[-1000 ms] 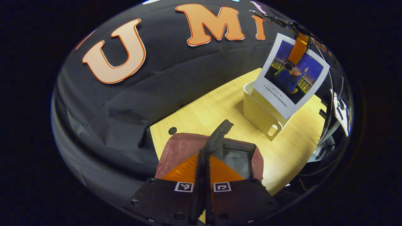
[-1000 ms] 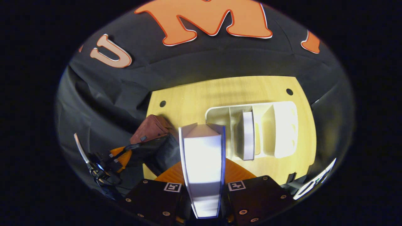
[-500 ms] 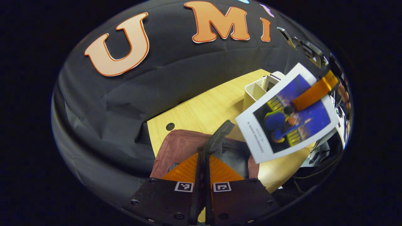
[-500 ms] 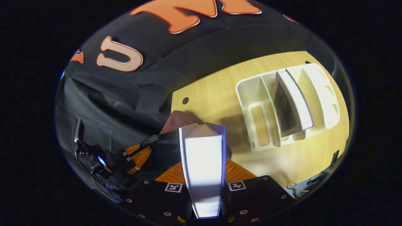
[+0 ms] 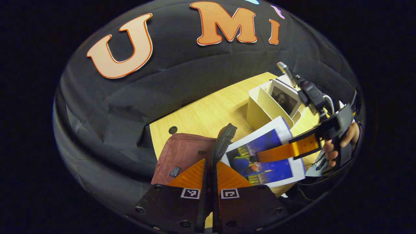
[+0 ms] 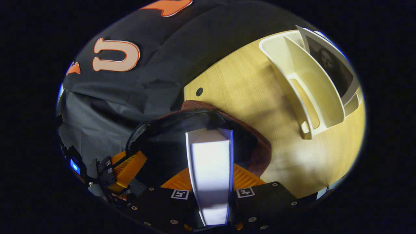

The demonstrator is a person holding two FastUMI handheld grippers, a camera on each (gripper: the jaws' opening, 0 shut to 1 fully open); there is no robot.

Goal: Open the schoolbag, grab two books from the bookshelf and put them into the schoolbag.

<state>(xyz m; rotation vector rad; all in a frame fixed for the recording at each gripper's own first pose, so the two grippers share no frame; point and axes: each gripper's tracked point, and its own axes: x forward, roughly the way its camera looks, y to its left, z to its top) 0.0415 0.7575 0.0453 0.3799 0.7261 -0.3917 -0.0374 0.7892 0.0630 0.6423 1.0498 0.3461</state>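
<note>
The left gripper view shows the cover of the thin white-bordered book (image 5: 265, 159), a blue night scene, and a hand (image 5: 341, 143) holding the right gripper (image 5: 260, 158) that carries it. The right gripper view shows that same book (image 6: 209, 175) edge-on, as a pale wedge of pages above the dark open mouth of the maroon fabric schoolbag (image 6: 256, 146).

The bag's inside is too dark to make out, and the left gripper view cuts off its lower part behind the fingers. A second book with a dark portrait cover (image 5: 284, 100) stands in the cream plastic divided bookshelf (image 5: 260, 109) on the light wooden table (image 5: 201, 113).

The left gripper (image 5: 209, 169) is pinched tight on the black webbing strap (image 5: 222, 143) at the schoolbag's rim. The right gripper is clamped on the book, which hangs at the bag's opening.
</note>
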